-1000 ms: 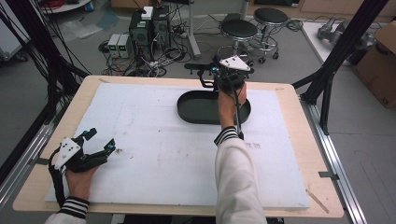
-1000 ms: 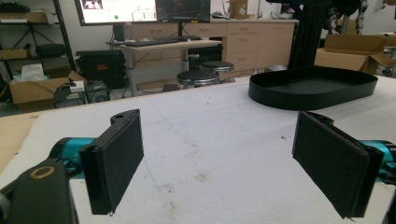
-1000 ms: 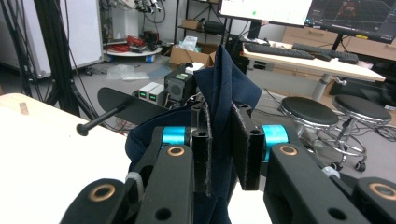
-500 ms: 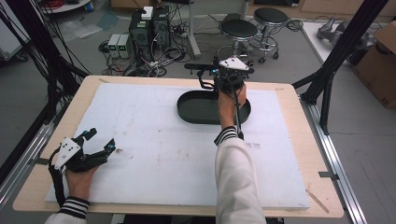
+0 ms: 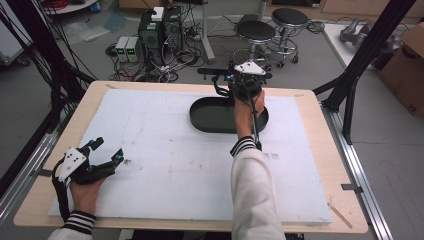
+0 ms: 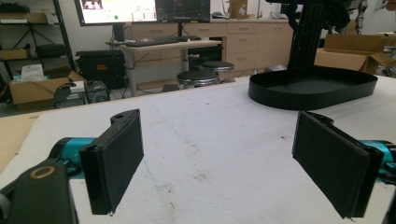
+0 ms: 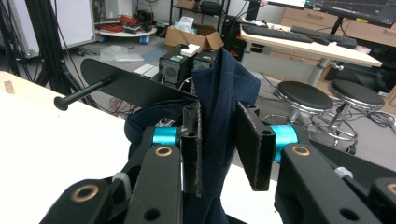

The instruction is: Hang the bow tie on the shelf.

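A navy blue cloth (image 7: 219, 107) stands between the pads of my right gripper (image 7: 218, 140), which is held over the far rim of a black oval tray (image 5: 200, 117). Its jaws have just been opening, so the cloth lies loosely against the left pad (image 7: 192, 144) with the right pad just off it. In the high view the right gripper (image 5: 231, 80) is at the table's far edge. My left gripper (image 5: 107, 150) rests on the white mat at the front left, jaws wide open and empty. In the left gripper view (image 6: 219, 163) the tray (image 6: 308, 95) lies far ahead to the right.
A white foam mat (image 5: 165, 165) covers most of the wooden table (image 5: 320, 150). A black flat plate with a rod (image 7: 130, 84) sticks out just past the right gripper. Black frame posts (image 5: 350, 85) stand at the table's sides; stools and computers are on the floor beyond.
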`<action>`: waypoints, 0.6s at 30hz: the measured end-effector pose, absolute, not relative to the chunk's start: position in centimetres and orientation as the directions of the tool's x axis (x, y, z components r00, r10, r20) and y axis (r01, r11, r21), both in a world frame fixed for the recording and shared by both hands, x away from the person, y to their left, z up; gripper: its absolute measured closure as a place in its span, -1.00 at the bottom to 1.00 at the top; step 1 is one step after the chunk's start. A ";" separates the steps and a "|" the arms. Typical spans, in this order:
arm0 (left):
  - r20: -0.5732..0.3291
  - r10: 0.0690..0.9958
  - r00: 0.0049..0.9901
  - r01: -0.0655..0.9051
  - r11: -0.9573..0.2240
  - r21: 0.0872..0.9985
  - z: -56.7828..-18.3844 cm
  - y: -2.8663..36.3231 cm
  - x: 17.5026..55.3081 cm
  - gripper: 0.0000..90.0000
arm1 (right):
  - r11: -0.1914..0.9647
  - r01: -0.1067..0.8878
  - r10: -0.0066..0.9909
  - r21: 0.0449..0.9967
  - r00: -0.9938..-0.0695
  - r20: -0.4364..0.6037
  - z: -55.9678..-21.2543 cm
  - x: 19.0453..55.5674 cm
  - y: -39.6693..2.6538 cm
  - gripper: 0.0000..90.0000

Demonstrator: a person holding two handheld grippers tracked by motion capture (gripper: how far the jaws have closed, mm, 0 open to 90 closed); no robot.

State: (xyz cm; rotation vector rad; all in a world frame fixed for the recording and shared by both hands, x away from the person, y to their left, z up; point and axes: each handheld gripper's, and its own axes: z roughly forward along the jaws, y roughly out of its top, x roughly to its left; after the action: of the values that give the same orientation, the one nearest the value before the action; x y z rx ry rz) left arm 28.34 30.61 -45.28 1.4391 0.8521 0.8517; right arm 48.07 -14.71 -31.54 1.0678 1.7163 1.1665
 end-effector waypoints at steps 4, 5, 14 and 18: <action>0.021 0.886 0.464 0.020 -0.034 0.999 -45.3 30.6 28.3 -0.63 | 0.225 0.203 0.930 0.953 -0.335 -0.148 -31.4 47.9 -14.8 0.45; 0.021 0.885 0.464 0.020 -0.034 0.999 -45.3 30.6 28.3 -0.63 | 0.225 0.203 0.930 0.953 -0.335 -0.148 -31.4 47.9 -14.8 0.45; 0.020 0.885 0.465 0.018 -0.033 0.999 -45.3 30.6 28.3 -0.63 | 0.233 0.196 0.931 0.953 -0.327 -0.160 -30.9 47.5 -14.9 0.06; 0.022 0.886 0.464 0.018 -0.034 0.999 -45.3 30.6 28.3 -0.63 | 0.221 0.186 0.929 0.957 -0.337 -0.149 -30.6 47.2 -15.1 -0.03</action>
State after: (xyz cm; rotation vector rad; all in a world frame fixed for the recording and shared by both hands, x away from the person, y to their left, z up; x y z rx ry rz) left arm 28.35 30.59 -45.29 1.4388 0.8499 0.8541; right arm 47.19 -15.06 -30.58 1.0507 1.7011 1.1793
